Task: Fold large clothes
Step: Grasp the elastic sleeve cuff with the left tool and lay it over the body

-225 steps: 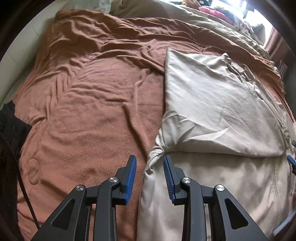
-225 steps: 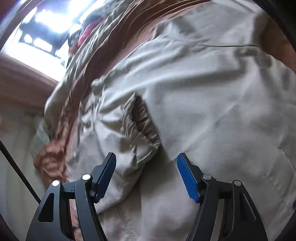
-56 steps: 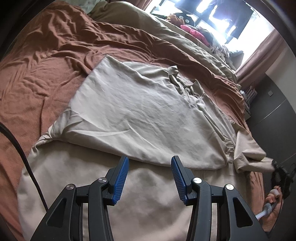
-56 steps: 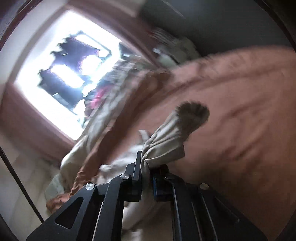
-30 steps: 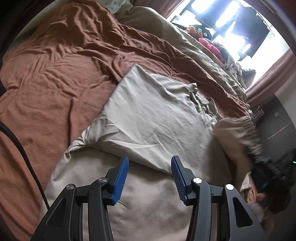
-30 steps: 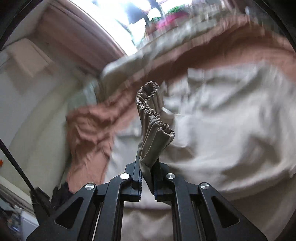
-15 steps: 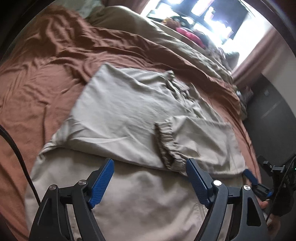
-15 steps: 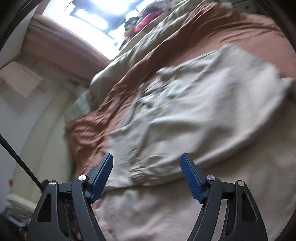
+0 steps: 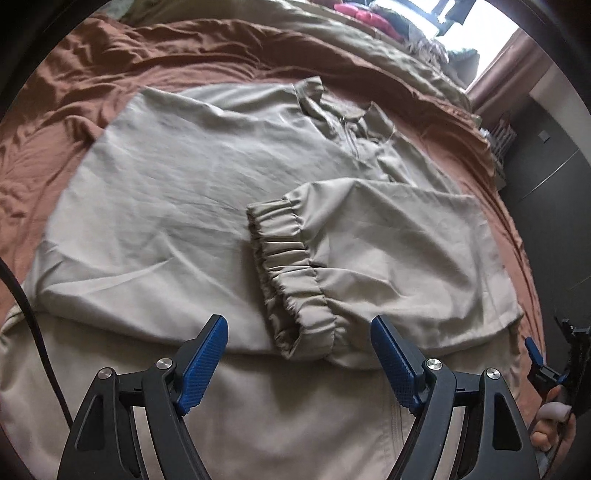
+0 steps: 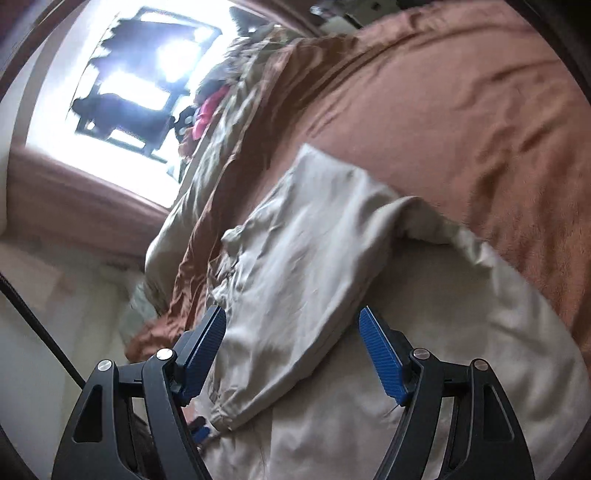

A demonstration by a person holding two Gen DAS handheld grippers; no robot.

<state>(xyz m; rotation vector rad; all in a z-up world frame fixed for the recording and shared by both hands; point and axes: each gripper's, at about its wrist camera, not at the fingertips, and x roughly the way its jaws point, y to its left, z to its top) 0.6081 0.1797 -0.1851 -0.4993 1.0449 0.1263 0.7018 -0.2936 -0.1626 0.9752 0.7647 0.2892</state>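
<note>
A large beige jacket [image 9: 177,192] lies spread on a bed covered by a brown blanket [image 9: 74,85]. Its right sleeve [image 9: 388,251] is folded across the chest, and the elastic cuff [image 9: 288,273] lies near the jacket's middle. My left gripper [image 9: 297,354] is open and empty just above the cuff. My right gripper [image 10: 291,347] is open and empty over the folded sleeve [image 10: 295,266]; it also shows at the right edge of the left wrist view [image 9: 546,365]. The jacket's lower part [image 10: 443,350] lies under it.
A rumpled olive duvet [image 9: 369,48] and pink clothes [image 9: 362,14] lie at the far side of the bed by a bright window [image 10: 140,74]. A dark cabinet [image 9: 546,155] stands to the right. A black cable [image 9: 29,325] hangs at the left.
My right gripper carried the sleeve cuff over the jacket, let it go and opened. My left gripper opened wider and moved closer to the cuff. The sleeve now lies across the chest.
</note>
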